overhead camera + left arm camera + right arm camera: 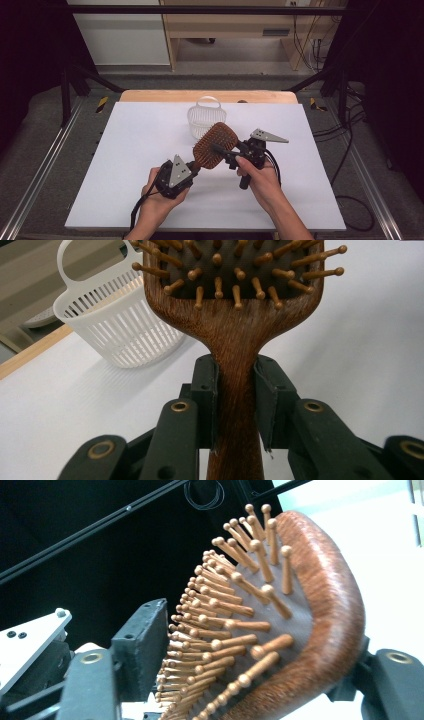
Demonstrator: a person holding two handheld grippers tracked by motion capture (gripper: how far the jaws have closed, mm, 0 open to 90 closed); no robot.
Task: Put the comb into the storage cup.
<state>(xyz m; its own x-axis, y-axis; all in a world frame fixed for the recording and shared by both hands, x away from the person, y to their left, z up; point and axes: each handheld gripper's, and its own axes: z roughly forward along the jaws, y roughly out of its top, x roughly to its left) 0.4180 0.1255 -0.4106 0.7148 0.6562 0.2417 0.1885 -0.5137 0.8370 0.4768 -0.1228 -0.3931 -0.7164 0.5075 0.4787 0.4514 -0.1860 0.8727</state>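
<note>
One brown wooden paddle hairbrush with wooden pins (214, 145) held above the white counter (130, 165), its handle clamped between the left gripper (235, 405) fingers, its head straddled by the half-parted right gripper (250, 650) fingers, one white slotted plastic basket (205, 117) seen beyond them

High view: above your side, facing forward and down over the table (125, 150). Gripper views: close along your jaws, sharing the hairbrush (235, 320).
</note>
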